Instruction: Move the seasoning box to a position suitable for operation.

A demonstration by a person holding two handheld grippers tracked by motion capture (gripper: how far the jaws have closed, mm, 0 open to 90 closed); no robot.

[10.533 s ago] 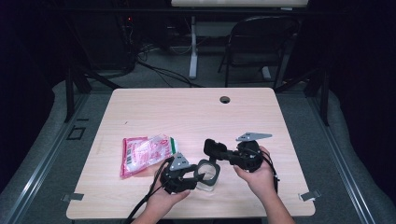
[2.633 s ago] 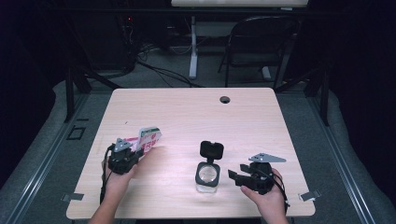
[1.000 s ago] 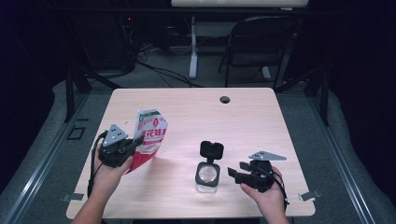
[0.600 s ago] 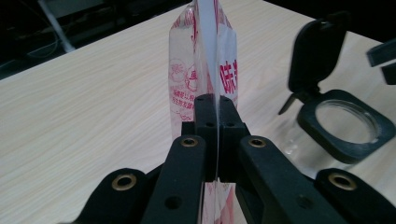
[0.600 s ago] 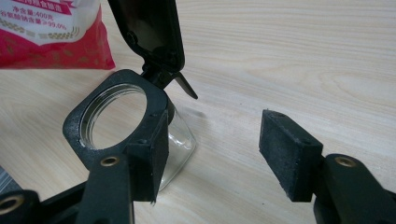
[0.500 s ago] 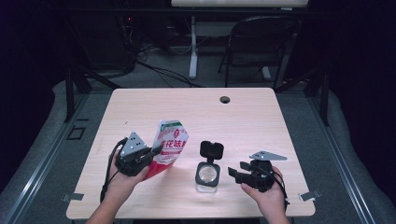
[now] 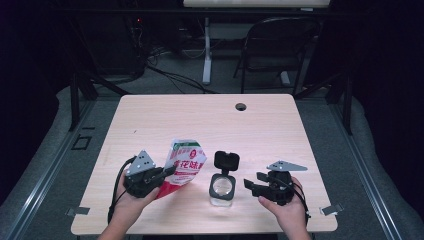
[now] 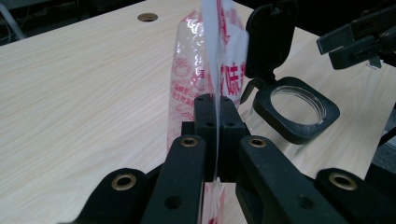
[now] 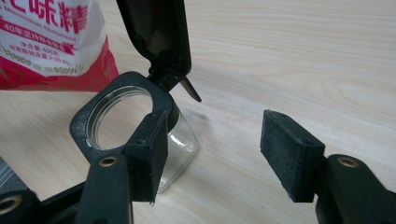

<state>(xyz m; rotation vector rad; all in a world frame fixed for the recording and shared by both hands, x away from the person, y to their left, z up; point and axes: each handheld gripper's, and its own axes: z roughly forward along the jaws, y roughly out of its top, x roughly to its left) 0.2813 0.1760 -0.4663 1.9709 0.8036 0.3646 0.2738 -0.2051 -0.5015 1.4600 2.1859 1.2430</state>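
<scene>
A red and white plastic bag (image 7: 184, 167) printed with red characters stands tilted at the table's front left; its thin edge (image 8: 216, 70) is pinched between the jaws of my left gripper (image 7: 167, 171), which is shut on the bag. Just right of the bag sits a small clear glass jar (image 7: 222, 188) with a black square collar and its black flip lid (image 7: 226, 161) standing open. The jar's mouth (image 9: 122, 116) looks empty. My right gripper (image 7: 252, 181) rests to the right of the jar, jaws open with nothing between them (image 9: 212, 149).
The light wood table (image 7: 210, 120) has a round cable hole (image 7: 241, 106) near its far edge. A black folding chair (image 7: 277, 47) and desk legs stand beyond the table on grey carpet. Cables trail from both grippers.
My left gripper has carried the bag to the right and slightly down, bringing it close beside the open jar. The right gripper and the jar have stayed put.
</scene>
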